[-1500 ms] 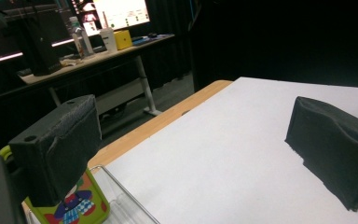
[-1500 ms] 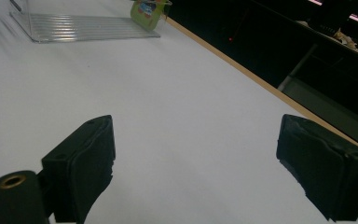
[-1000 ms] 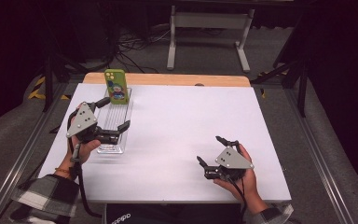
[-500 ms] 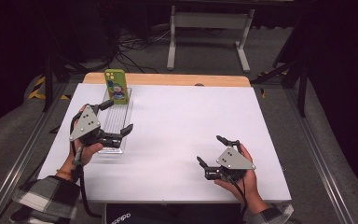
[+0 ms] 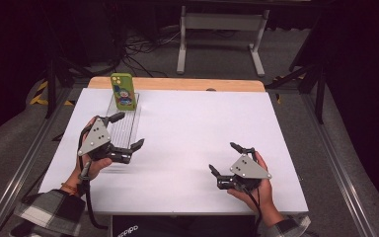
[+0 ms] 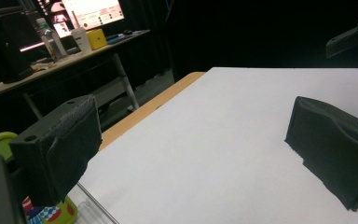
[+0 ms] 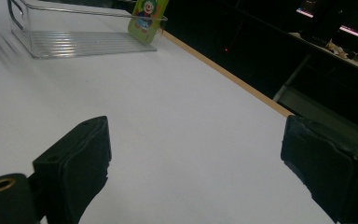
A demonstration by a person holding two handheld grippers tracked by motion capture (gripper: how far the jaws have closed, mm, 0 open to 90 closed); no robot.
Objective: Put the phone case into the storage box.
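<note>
Left tongs point(image 5: 125, 138) hang released, jaws wide, over the near half of the clear tray point(image 5: 128, 116). Beyond them, at the tray's far end, stands the green phone case point(image 5: 123, 91), upright. Right tongs point(image 5: 229, 160) rest released, well apart on bare white table point(image 5: 187, 128). Risk: a lowered jaw may catch the tray wall and, likely, topple the case.

On the one white tabletop point(image 5: 187, 133) there are two claws, the left claw point(image 5: 123, 132) and the right claw point(image 5: 225, 159), plus one clear plastic bin point(image 5: 123, 129) and one green phone case point(image 5: 123, 91) with a cartoon print.
</note>
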